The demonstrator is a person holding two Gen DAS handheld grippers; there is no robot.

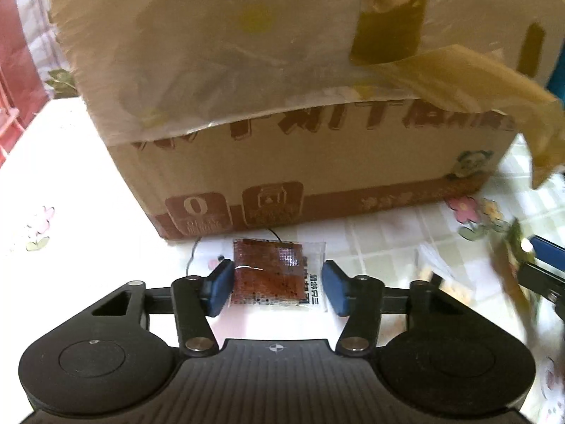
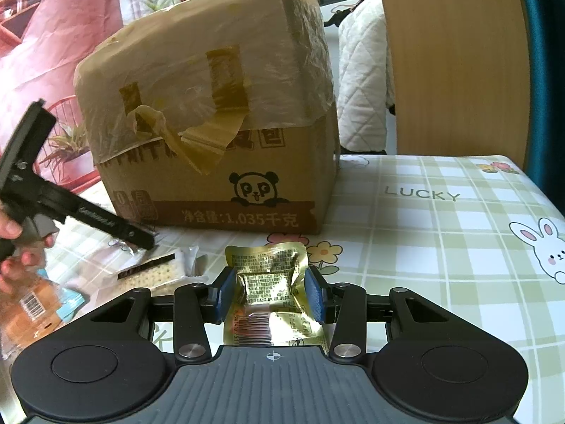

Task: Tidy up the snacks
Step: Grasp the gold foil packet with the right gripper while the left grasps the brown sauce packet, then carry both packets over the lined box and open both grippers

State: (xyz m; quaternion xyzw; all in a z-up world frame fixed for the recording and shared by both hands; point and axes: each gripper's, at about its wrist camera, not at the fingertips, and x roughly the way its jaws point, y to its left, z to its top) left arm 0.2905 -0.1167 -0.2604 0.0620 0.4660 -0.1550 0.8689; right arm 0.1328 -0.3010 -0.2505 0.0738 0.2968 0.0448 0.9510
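A clear packet of reddish-brown snack [image 1: 270, 275] lies on the tablecloth in front of a cardboard box [image 1: 300, 162]. My left gripper [image 1: 277, 288] is open, one blue pad on each side of the packet, the left pad touching its edge. My right gripper [image 2: 270, 291] is shut on a crumpled gold foil snack packet [image 2: 268, 282], held above the table in front of the same box [image 2: 219, 141]. The left gripper also shows at the left of the right wrist view [image 2: 70, 208], held by a hand.
The box's flaps carry loose brown tape [image 2: 197, 134]. A cracker packet [image 2: 159, 272] and a bread packet [image 2: 31, 307] lie at the left. The checked tablecloth [image 2: 441, 247] stretches to the right. A wooden chair back [image 2: 452, 60] stands behind the table.
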